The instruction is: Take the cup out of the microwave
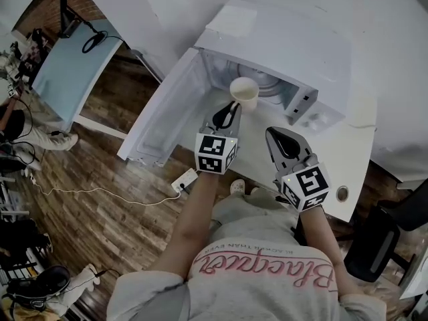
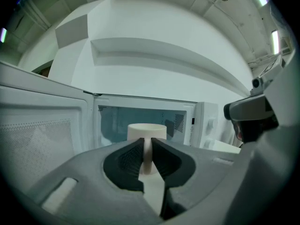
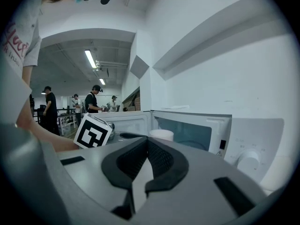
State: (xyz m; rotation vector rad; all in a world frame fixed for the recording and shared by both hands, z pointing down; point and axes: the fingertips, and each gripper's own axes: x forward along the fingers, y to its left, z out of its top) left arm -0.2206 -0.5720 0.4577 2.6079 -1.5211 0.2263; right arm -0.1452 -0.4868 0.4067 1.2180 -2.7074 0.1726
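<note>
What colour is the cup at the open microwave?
The cup is plain cream-white, with no pattern; the head view shows it best.

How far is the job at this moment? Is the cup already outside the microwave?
Done: the microwave door stands open, and the left hand-held gripper is shut on the cup. In hand: the cup is held at the mouth of the microwave, not clearly outside yet. Left: bring it fully out. The right hand-held gripper is shut and empty.

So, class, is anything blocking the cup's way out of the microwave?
Nothing visible. The door is swung wide open, the left gripper grips the cup at the opening, and the right gripper is off to one side.
</note>
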